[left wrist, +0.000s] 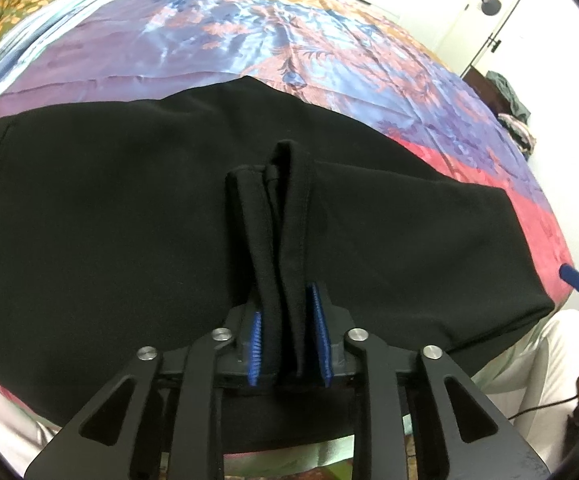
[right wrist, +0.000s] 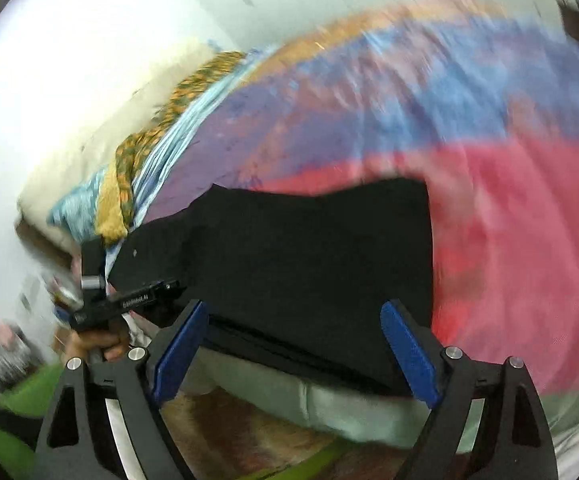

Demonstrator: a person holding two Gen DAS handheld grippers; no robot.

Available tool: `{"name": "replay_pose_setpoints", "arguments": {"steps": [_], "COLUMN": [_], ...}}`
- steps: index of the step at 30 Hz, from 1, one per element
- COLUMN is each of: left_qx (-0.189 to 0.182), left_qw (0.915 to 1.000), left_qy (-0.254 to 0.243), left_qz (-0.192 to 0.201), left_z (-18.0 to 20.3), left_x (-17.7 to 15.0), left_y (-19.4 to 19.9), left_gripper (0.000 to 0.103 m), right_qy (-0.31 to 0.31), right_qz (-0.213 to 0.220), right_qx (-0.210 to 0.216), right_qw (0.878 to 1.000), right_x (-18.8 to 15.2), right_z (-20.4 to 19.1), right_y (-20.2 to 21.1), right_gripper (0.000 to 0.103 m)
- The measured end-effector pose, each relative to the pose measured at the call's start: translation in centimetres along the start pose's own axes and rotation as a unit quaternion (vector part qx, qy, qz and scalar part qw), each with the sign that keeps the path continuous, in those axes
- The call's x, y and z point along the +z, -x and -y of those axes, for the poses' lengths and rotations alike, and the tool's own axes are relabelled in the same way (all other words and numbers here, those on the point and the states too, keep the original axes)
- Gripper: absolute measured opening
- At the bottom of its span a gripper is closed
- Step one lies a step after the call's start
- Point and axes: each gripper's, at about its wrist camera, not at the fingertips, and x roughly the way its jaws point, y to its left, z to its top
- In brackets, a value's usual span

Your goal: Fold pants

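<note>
Multicoloured bedsheet (left wrist: 209,48) on bed; white door (left wrist: 489,12) beyond.

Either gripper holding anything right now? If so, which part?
Left gripper is shut on the black fabric pants, pinching a bunched, hemmed edge that stands up between its blue pads. Right gripper is open and holds nothing.

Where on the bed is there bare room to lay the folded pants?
Bare bedspread lies beyond the black pants, toward the orange floral cloth, and on the red patch right of them. The near edge is crowded: the left gripper clamps bunched fabric there.
</note>
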Motion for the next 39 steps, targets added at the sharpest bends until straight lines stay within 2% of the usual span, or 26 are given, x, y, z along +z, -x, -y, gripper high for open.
{"name": "replay_pose_setpoints", "arguments": {"steps": [1, 3, 4, 6, 7, 10, 12, 17, 20, 23, 29, 30, 32, 35, 37, 39], "left_qx": [-0.003, -0.012, -0.017, -0.016, -0.011, -0.025, -0.043, -0.055, -0.066, -0.060, -0.056, -0.052, -0.034, 0.027, 0.048, 0.046], "left_qw": [1.0000, 0.9999, 0.9998, 0.9997, 0.9998, 0.9995, 0.9981, 0.9933, 0.9875, 0.9812, 0.9606, 0.9554, 0.9505, 0.9455, 0.9400, 0.9372], "left_qy": [-0.002, -0.010, -0.013, -0.017, -0.018, -0.004, 0.026, 0.082, 0.117, 0.156, 0.239, 0.254, 0.268, 0.277, 0.296, 0.314], "left_qz": [0.000, -0.001, -0.001, 0.001, 0.005, 0.021, 0.037, 0.061, 0.083, 0.097, 0.130, 0.140, 0.154, 0.170, 0.164, 0.144], "left_z": [0.1, 0.5, 0.6, 1.0, 1.1, 0.9, 0.1, -2.3, -4.4, -7.1, -13.2, -14.6, -16.5, -20.0, -23.2, -25.9], "left_x": [0.0, -0.1, -0.2, -0.3, -0.3, 0.1, 0.3, 0.8, 1.1, 1.3, 2.1, 2.5, 3.0, 4.8, 5.5, 5.7], "left_y": [0.0, 0.1, 0.2, 0.6, 1.0, 2.2, 3.1, 5.1, 7.0, 8.3, 11.3, 12.1, 13.4, 15.3, 15.6, 14.9], "left_gripper": [0.031, 0.049, 0.055, 0.075, 0.077, 0.078, 0.078, 0.078, 0.080, 0.081, 0.081, 0.081, 0.081, 0.080, 0.077, 0.069], "right_qy": [0.004, -0.022, -0.033, -0.023, -0.021, -0.021, -0.034, -0.044, -0.047, -0.050, -0.048, -0.050, -0.054, -0.059, -0.061, -0.064], "right_qz": [-0.001, -0.051, -0.072, -0.050, -0.041, -0.007, -0.005, 0.020, 0.020, 0.017, 0.021, 0.022, 0.023, 0.024, 0.025, 0.025], "right_qx": [-0.002, -0.016, -0.029, -0.041, -0.038, -0.033, -0.037, -0.047, -0.048, -0.048, -0.049, -0.049, -0.049, -0.051, -0.051, -0.051], "right_qw": [1.000, 0.998, 0.996, 0.998, 0.998, 0.999, 0.999, 0.998, 0.998, 0.997, 0.997, 0.997, 0.997, 0.997, 0.997, 0.996], "right_x": [-0.6, -2.2, -3.1, -2.8, -2.6, -2.4, -2.5, -2.0, -2.1, -2.1, -2.2, -2.2, -2.3, -2.2, -2.2, -2.2], "right_z": [-0.2, 0.8, 1.4, 1.2, 1.0, 1.0, 1.7, 1.6, 1.8, 1.9, 1.8, 1.9, 2.0, 2.2, 2.3, 2.4], "right_y": [-0.4, -3.6, -5.0, -4.8, -4.5, -3.2, -3.2, -2.3, -2.2, -2.5, -2.3, -2.3, -2.2, -2.2, -2.1, -2.1], "right_gripper": [0.092, 0.096, 0.096, 0.096, 0.097, 0.097, 0.097, 0.097, 0.097, 0.097, 0.097, 0.097, 0.097, 0.097, 0.097, 0.097]}}
